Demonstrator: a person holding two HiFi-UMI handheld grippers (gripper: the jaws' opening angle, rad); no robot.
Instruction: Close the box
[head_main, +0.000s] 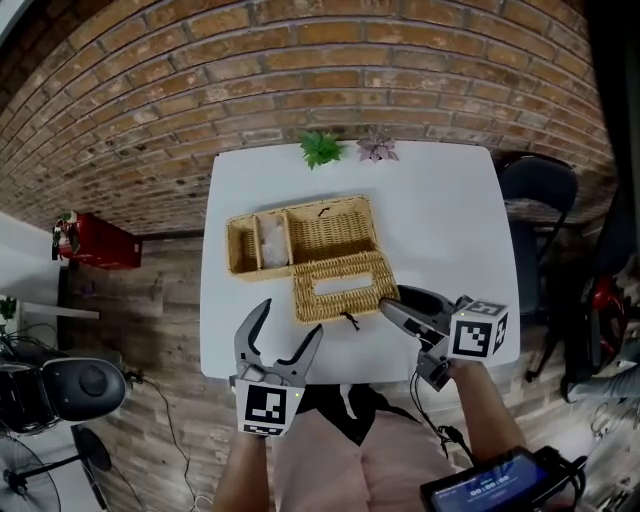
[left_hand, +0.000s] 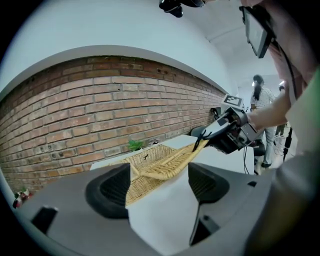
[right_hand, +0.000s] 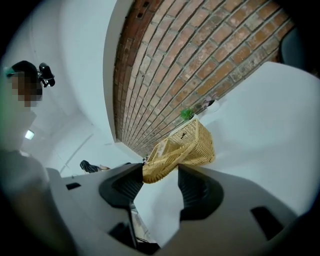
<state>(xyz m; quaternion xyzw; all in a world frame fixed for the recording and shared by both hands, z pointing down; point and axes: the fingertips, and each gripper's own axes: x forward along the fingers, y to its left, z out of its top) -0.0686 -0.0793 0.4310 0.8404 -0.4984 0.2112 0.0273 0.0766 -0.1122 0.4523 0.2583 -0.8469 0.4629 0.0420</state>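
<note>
Two spread, empty claws; tan woven wicker lid (head_main: 345, 287), long axis crosswise, lies nine o'clock from nearer right claw (head_main: 392, 299).

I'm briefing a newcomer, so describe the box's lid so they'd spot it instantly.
On the white table by the brick wall sits an open wicker box. Its lid is the flat woven panel along the box's near side, the only piece with a long rectangular slot.

Steep overhead; two low views toward box (head_main: 330, 235)
</note>
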